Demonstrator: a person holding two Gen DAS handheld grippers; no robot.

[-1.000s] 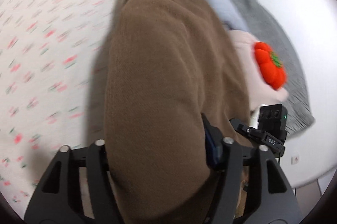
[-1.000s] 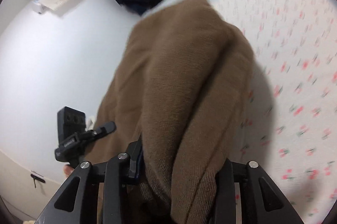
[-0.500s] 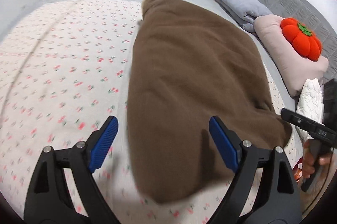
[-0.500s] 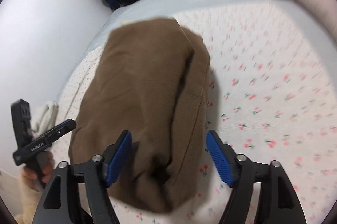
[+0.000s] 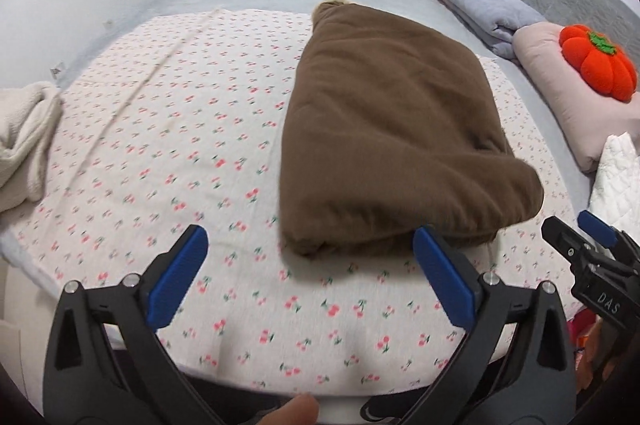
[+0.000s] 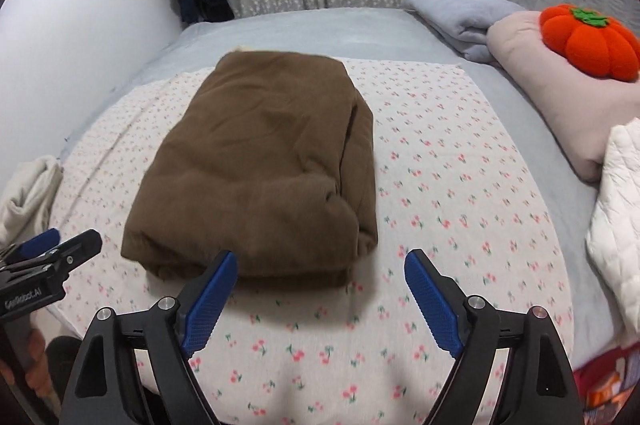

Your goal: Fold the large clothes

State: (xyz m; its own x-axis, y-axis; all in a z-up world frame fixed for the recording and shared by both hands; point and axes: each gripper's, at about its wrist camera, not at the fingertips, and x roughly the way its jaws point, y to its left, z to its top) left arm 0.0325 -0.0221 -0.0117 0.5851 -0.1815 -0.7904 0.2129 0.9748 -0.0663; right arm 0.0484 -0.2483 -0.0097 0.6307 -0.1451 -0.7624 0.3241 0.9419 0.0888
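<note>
Both hand-held grippers, left [image 5: 308,273] and right [image 6: 320,299], gape wide, holding nothing, just short of the folded brown garment [image 6: 260,169].

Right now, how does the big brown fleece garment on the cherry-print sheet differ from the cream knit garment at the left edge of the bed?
The brown fleece garment is folded into a thick, tidy rectangle; the cream knit garment lies in a loose, crumpled heap. The brown one sits mid-bed on the cherry-print sheet; the cream one sits at the bed's left edge, partly cut off from view. Neither is held: the left gripper and right gripper are both open.
</note>
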